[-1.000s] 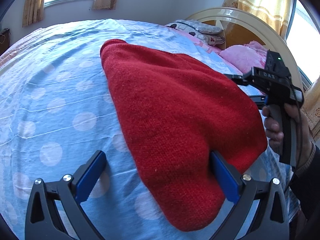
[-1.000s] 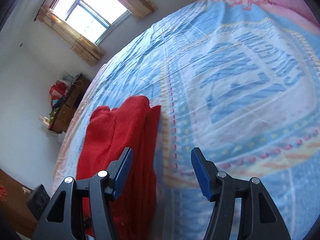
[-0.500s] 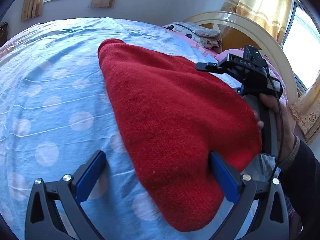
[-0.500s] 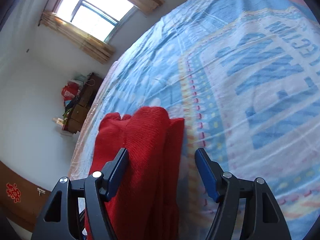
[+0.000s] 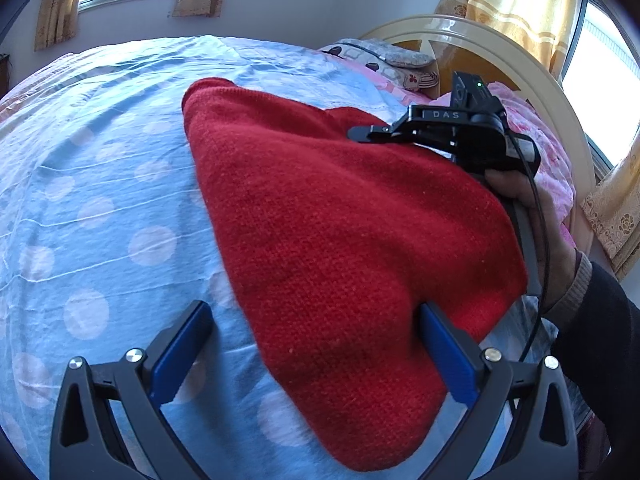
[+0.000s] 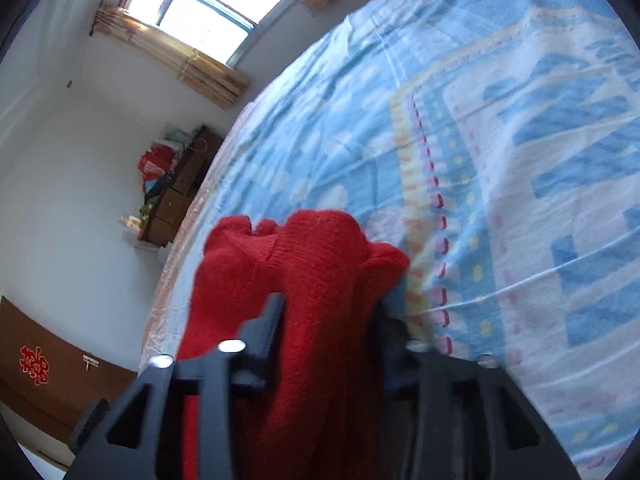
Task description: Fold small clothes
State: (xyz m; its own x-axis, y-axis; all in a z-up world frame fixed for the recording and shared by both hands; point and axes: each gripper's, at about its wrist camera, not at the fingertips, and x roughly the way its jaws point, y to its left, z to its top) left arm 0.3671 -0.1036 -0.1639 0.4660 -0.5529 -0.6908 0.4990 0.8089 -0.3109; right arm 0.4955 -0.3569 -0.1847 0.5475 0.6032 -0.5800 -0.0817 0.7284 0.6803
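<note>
A red knit garment (image 5: 340, 220) lies folded on the blue spotted bed sheet (image 5: 100, 200). My left gripper (image 5: 314, 312) stands open over the garment's near end, its right finger against the knit and its left finger over bare sheet. In the right wrist view my right gripper (image 6: 328, 308) is closing, with a raised fold of the red garment (image 6: 316, 248) filling the gap between its fingers. The left wrist view shows that right gripper (image 5: 360, 135) at the garment's far right edge, held by a person's hand (image 5: 536, 216).
Blue patterned bedding (image 6: 520, 160) spreads to the right of the garment. At the bed's head are a cream headboard (image 5: 500, 48), pillows (image 5: 384, 56) and a pink blanket (image 5: 548, 148). A wooden dresser (image 6: 176, 196) stands by the far wall.
My right gripper has moved in over the garment's edge and its fingers have narrowed around a fold of red knit. The left gripper has kept still and open.
</note>
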